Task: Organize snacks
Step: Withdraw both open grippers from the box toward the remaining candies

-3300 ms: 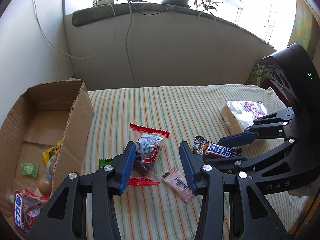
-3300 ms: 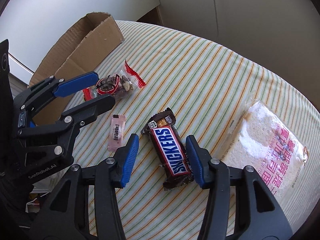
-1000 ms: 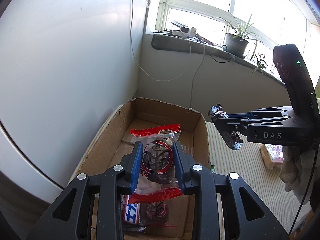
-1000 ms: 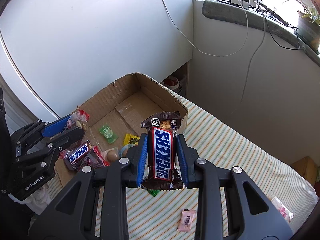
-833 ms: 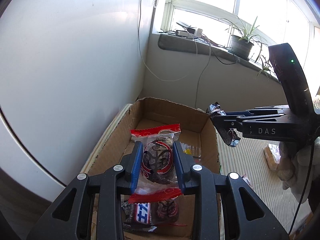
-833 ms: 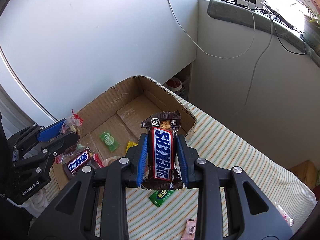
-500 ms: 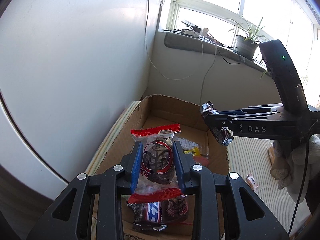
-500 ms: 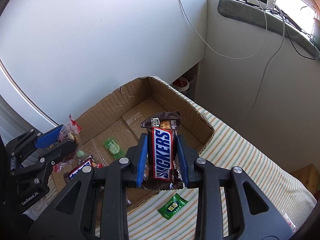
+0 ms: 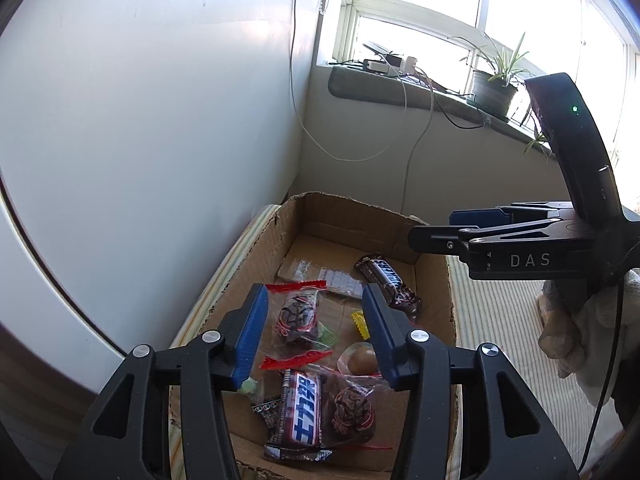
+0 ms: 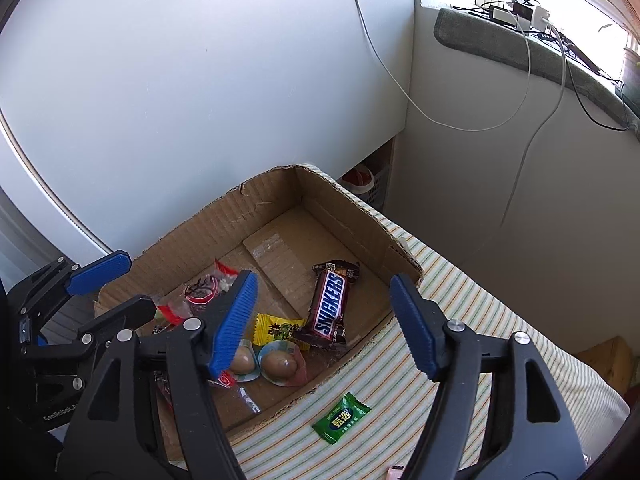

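Observation:
An open cardboard box [image 9: 344,216] [image 10: 264,204] stands at the left end of the striped table. My left gripper [image 9: 312,320] is open above it; a red-ended clear nut packet [image 9: 298,320] lies in the box below its jaws. My right gripper [image 10: 324,316] is open over the box's right side, also seen in the left wrist view [image 9: 436,226]. A Snickers bar [image 10: 330,308] [image 9: 386,280] lies on the box floor. Another Snickers bar [image 9: 302,416], a second nut packet [image 9: 354,410], a yellow candy [image 10: 280,330] and packed eggs [image 10: 280,364] lie in the box too.
A green candy [image 10: 340,418] lies on the striped cloth [image 10: 472,320] just outside the box. A pink packet edge [image 10: 394,472] shows at the bottom. A white wall is close behind the box. The windowsill [image 9: 400,92] holds cables and a plant pot [image 9: 490,90].
Both grippers have opened over the box. The nut packet dropped from the left one and the Snickers bar from the right one; both now lie in the box.

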`<action>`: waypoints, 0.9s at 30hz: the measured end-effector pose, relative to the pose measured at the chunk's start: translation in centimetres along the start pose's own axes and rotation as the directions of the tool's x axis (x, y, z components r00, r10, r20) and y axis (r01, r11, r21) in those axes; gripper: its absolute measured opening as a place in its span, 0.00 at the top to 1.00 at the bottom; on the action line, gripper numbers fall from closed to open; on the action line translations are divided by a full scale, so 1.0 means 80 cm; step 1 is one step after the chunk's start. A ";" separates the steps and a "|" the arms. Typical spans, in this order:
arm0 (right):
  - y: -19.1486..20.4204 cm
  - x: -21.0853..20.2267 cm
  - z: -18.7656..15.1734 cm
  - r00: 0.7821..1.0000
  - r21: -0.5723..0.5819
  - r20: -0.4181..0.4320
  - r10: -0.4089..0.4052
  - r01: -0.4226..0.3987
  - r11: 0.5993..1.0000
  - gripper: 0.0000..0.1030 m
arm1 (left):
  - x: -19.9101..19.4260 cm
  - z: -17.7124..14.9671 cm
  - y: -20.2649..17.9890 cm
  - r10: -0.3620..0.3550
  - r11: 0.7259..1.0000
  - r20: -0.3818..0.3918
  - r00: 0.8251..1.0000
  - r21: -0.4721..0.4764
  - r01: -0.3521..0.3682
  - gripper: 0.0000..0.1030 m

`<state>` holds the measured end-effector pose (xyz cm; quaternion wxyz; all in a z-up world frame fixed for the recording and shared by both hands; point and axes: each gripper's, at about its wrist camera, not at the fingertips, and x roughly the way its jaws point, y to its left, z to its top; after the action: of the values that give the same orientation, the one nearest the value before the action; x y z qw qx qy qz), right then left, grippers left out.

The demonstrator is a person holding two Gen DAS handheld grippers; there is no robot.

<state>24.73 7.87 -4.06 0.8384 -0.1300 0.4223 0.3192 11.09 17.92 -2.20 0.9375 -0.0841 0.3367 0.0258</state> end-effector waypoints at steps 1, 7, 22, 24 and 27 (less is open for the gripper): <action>-0.002 -0.003 -0.001 1.000 0.002 0.002 -0.004 0.004 1.000 0.30 | -0.001 0.000 -0.001 -0.003 1.000 0.001 1.000 -0.001 0.003 0.53; -0.021 -0.028 -0.010 1.000 0.031 0.022 -0.014 0.013 0.999 0.24 | -0.009 0.000 -0.015 -0.024 1.000 0.012 1.000 0.013 0.024 0.53; -0.077 -0.109 -0.088 0.998 0.099 0.064 -0.022 0.016 0.995 0.23 | -0.027 -0.020 -0.096 -0.135 0.986 0.002 0.991 0.102 0.134 0.54; -0.081 -0.116 -0.106 0.997 0.104 0.070 -0.016 0.008 0.995 0.23 | -0.031 -0.028 -0.109 -0.157 0.981 -0.001 0.988 0.114 0.156 0.57; -0.084 -0.121 -0.134 0.998 0.110 0.070 0.002 -0.010 0.994 0.23 | -0.035 -0.040 -0.129 -0.198 0.972 -0.019 0.980 0.129 0.198 0.69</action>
<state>18.14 -6.62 -3.23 0.8575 -0.0709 0.4103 0.3021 8.01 7.19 -1.37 0.9379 -0.0559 0.3304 -0.0902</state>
